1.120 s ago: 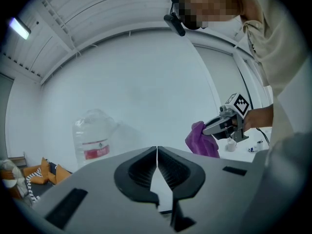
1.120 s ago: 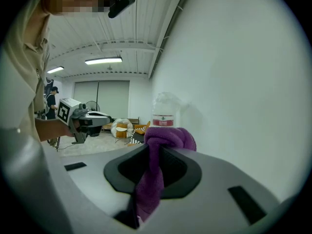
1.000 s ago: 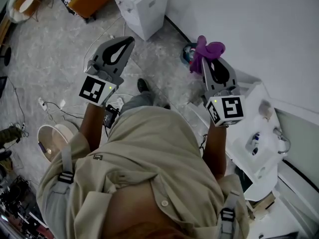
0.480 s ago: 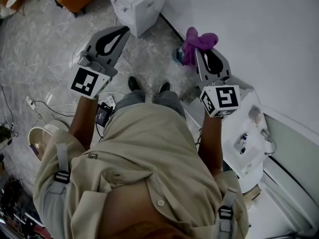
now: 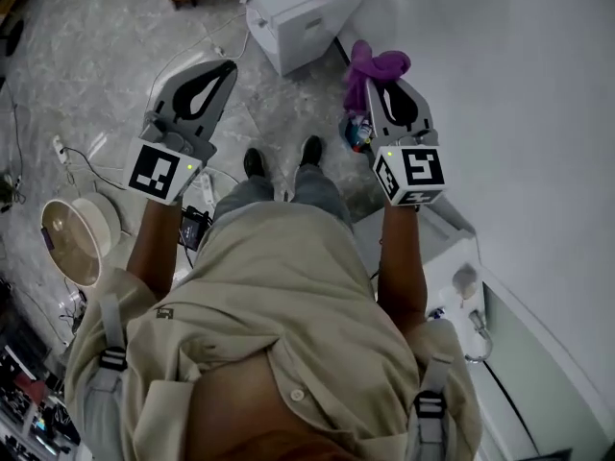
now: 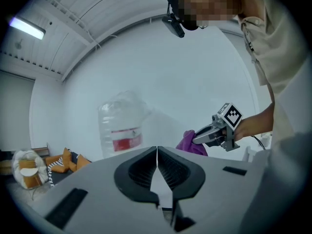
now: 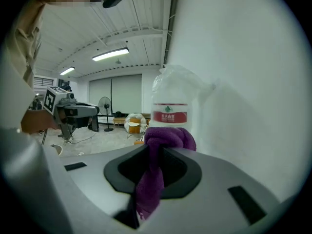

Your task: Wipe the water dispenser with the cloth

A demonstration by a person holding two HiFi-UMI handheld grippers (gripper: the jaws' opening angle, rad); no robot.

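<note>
The water dispenser is a white box on the floor by the wall at the top of the head view. Its clear bottle with a red label stands straight ahead in the right gripper view and also shows as a bottle in the left gripper view. My right gripper is shut on a purple cloth, which bunches above the jaws as a purple wad, just short of the dispenser. My left gripper is held up at the left, jaws closed together on nothing.
A white wall runs along the right. A white unit stands at my right side. Cables trail over the grey floor, near a round beige object. A small blue item lies below the right gripper.
The view has swung toward the dispenser, which now lies closer ahead. Both grippers moved with it, the right one still holding the cloth nearer the dispenser's corner.
</note>
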